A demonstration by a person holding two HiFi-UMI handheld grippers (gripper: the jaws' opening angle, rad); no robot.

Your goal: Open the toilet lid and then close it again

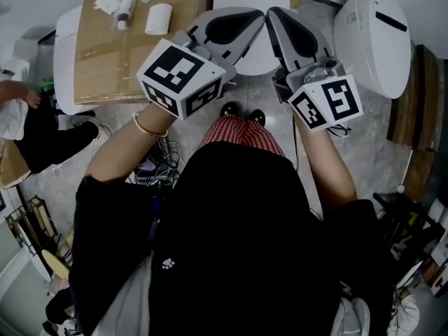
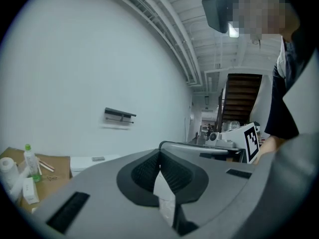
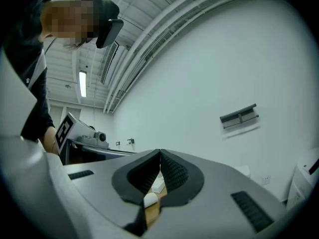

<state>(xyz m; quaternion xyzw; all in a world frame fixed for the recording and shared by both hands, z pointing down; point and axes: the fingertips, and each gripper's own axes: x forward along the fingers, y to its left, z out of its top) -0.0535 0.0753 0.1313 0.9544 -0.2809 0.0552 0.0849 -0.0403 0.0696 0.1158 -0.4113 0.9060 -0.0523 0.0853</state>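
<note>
- Toilet lid (image 1: pixel 257 60): straight ahead, low, partly hidden under both grippers; seemingly down.
- Left gripper (image 2: pixel 159 152), right gripper (image 3: pixel 159 153): jaws closed, empty, aimed at wall (image 2: pixel 89 73).
- Step: opening not begun; next move probably calls for lowering to the lid's front edge.

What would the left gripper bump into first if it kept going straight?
Probably the right gripper: the left gripper has its tips almost against it. Past that, only the white wall.

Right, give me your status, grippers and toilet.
Left gripper shut, empty. Right gripper shut, empty. Both held up over the toilet, neither touching it; lid state hidden behind them. No obstruction visible.
</note>
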